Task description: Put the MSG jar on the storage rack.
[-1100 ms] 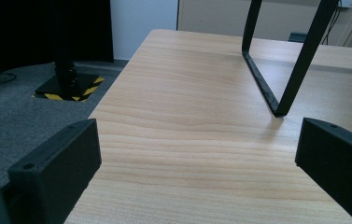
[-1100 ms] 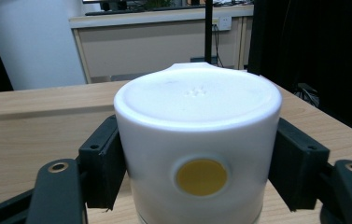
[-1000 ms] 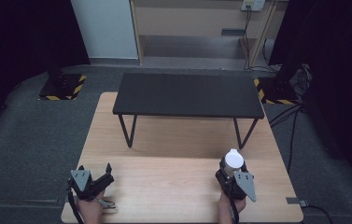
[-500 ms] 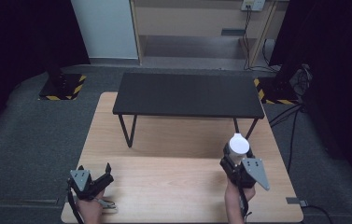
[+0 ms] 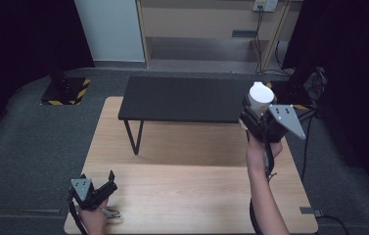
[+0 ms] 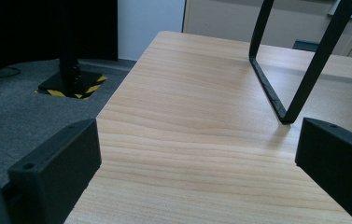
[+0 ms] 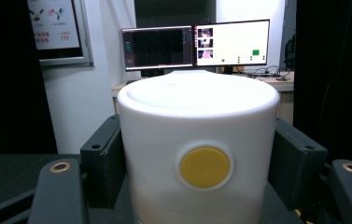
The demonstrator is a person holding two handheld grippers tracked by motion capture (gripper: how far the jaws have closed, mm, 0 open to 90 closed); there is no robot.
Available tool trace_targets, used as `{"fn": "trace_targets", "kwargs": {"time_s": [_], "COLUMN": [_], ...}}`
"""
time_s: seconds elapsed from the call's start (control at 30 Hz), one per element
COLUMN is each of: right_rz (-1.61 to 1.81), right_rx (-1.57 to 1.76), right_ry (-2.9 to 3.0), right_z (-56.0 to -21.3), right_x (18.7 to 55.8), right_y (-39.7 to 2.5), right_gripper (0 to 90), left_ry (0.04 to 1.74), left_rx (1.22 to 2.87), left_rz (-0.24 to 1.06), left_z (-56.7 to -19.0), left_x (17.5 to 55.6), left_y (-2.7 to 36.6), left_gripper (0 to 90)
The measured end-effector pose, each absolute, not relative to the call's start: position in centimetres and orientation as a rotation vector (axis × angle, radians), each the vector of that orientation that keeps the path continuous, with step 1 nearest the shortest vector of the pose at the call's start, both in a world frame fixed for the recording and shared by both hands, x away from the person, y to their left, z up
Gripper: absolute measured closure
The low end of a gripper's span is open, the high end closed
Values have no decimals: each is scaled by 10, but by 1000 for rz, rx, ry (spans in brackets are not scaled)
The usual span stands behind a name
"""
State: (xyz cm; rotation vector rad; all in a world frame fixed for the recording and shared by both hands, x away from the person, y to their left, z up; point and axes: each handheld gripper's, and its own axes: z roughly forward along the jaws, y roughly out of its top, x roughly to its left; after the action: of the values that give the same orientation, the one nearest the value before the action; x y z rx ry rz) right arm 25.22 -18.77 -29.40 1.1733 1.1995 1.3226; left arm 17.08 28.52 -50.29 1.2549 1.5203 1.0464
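Left gripper (image 5: 107, 180) low at near-left corner of wooden table (image 5: 192, 196), jaws wide, nothing between. Black bench (image 5: 187, 98) stands mid-table. Right gripper (image 5: 255, 115) raised over bench's right end, clamping white cylinder (image 5: 260, 97); yellow disc (image 7: 205, 167) faces its camera.

High view overlooks wooden table (image 5: 187, 171); left claw camera low, sharing it (image 6: 201, 140).
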Motion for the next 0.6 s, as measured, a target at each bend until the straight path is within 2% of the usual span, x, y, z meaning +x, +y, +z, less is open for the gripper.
{"fn": "trace_targets", "kwargs": {"time_s": [0.33, 0.6], "right_rz": [1306, 1264], "right_rx": [1199, 1175], "right_ry": [1225, 1236], "right_z": [-290, -293], "right_x": [315, 346], "right_y": [-190, -185], "right_gripper": [305, 305], "left_ry": [1517, 1516], "left_rx": [1271, 1276], "left_rz": [1055, 1055], "left_z": [-502, -502], "left_x": [172, 172], "left_y": [284, 284], "left_gripper": [0, 0]}}
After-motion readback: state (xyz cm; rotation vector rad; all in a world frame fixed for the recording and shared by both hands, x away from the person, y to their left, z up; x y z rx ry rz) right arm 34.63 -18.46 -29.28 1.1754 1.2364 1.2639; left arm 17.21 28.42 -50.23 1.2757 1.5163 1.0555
